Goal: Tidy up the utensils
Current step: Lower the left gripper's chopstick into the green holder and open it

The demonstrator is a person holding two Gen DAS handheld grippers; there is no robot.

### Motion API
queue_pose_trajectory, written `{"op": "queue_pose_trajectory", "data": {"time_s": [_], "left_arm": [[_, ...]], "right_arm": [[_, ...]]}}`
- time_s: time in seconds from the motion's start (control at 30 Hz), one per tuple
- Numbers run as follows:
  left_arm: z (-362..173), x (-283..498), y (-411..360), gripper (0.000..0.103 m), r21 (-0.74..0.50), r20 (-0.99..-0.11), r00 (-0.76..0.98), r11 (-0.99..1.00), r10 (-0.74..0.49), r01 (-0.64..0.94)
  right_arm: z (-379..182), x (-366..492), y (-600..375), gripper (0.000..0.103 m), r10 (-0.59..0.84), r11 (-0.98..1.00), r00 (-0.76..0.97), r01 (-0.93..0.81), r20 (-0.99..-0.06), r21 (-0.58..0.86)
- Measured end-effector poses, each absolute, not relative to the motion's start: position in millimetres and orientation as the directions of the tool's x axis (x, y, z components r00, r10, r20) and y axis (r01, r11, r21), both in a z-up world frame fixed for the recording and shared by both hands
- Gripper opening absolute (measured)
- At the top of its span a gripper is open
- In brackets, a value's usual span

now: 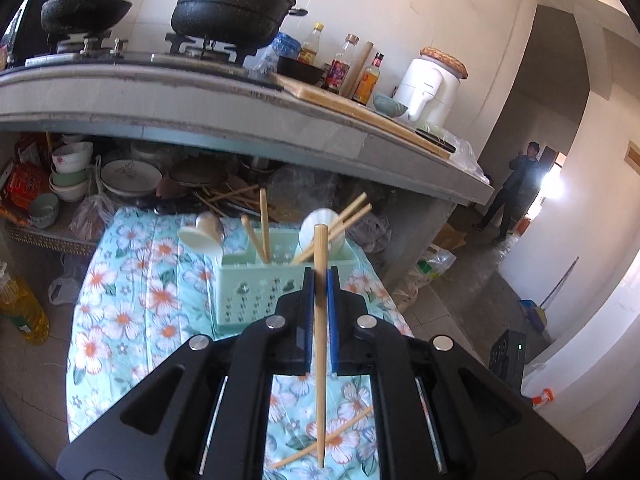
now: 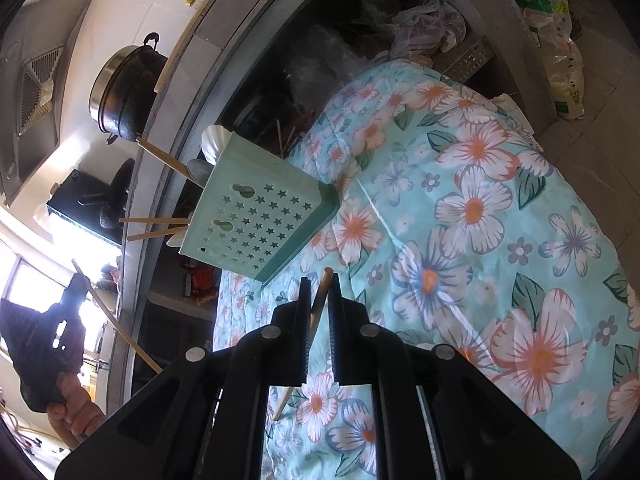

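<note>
A mint-green utensil holder (image 1: 256, 280) stands on the floral cloth (image 1: 132, 312) and holds several chopsticks and white spoons (image 1: 200, 236). My left gripper (image 1: 320, 276) is shut on a wooden chopstick (image 1: 320, 360), held upright just in front of the holder. One more chopstick (image 1: 348, 426) lies on the cloth below it. In the right wrist view the holder (image 2: 260, 216) is ahead and to the left. My right gripper (image 2: 320, 284) is shut on another chopstick (image 2: 318, 300), low over the cloth (image 2: 480, 220). The left gripper with its chopstick (image 2: 116, 320) shows at far left.
A tiled counter (image 1: 200, 116) with a stove, a wok and a black pot (image 1: 232, 8) overhangs the table's far side. Bowls (image 1: 68, 176) and loose chopsticks fill the shelf beneath. Oil bottle (image 1: 20, 308) stands on the floor left. A person (image 1: 516, 188) stands in the doorway at right.
</note>
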State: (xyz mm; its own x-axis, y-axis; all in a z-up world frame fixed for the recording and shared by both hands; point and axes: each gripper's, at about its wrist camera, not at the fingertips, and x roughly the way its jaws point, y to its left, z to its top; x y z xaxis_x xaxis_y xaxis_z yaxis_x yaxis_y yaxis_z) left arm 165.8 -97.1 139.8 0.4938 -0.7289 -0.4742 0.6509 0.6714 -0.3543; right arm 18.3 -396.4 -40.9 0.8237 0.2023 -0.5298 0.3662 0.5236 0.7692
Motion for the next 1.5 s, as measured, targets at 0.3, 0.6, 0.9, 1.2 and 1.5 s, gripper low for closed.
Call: {"op": "queue_pose_trajectory", "data": {"time_s": [0.3, 0.6, 0.9, 1.2, 1.5], "left_arm": [[212.1, 206.7, -115.2, 0.005, -0.319, -0.275, 0.662, 0.715, -0.698, 0.622], [222.6, 259.9, -147.2, 0.005, -0.321, -0.103, 0.801, 0.782, -0.59, 0.535], [134.4, 281.6, -171.3, 0.005, -0.297, -0.21, 0.809, 0.824, -0.55, 0.483], [132.5, 274.0, -170.8, 0.032, -0.238, -0.215, 0.799, 0.824, -0.562, 0.515], [146.3, 243.9, -150.8, 0.067, -0.222, -0.254, 0.793, 0.831, -0.554, 0.509]], "right_arm": [[-39.8, 19.1, -405.1, 0.008, 0.197, 0.53, 0.824, 0.366, -0.531, 0.765], [-36.2, 20.8, -413.2, 0.008, 0.175, 0.533, 0.822, 0.384, -0.542, 0.754], [-38.6, 19.5, -413.5, 0.008, 0.15, 0.533, 0.815, 0.41, -0.56, 0.74], [-39.5, 18.0, -411.2, 0.008, 0.151, 0.529, 0.825, 0.398, -0.545, 0.749], [-37.3, 15.7, -409.9, 0.008, 0.15, 0.528, 0.833, 0.388, -0.533, 0.755]]}}
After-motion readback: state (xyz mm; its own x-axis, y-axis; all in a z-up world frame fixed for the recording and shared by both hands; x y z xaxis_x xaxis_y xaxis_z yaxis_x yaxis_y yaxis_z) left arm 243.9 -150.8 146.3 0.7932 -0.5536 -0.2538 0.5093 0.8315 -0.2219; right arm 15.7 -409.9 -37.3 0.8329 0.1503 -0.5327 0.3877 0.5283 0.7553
